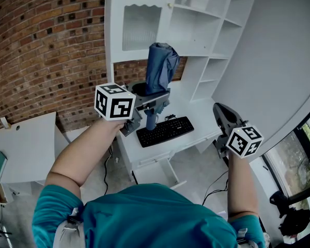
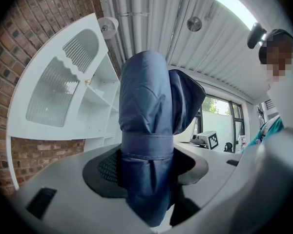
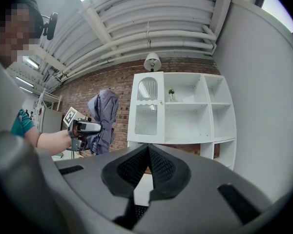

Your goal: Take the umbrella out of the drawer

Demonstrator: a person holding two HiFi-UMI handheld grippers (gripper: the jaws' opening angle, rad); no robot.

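**Umbrella up above the counter, clear of the drawer**

The left gripper [image 1: 154,98] had its jaws clamped on the folded blue umbrella [image 1: 161,66], gripping it at the strap band around its lower part. The umbrella stood upright, its bunched fabric rising above the jaws, and it hung in the air over the back of the white counter [image 1: 199,109]. A black keyboard [image 1: 164,130] lay on the counter just below it, towards the front edge. Under that front edge a white drawer [image 1: 157,172] stood pulled out, well below the umbrella.

The right gripper [image 1: 220,110] was held off the counter's right end, well apart from the umbrella. Its jaws were together with nothing between them. A white shelf unit [image 1: 196,30] rose from the back of the counter against a brick wall [image 1: 41,45].
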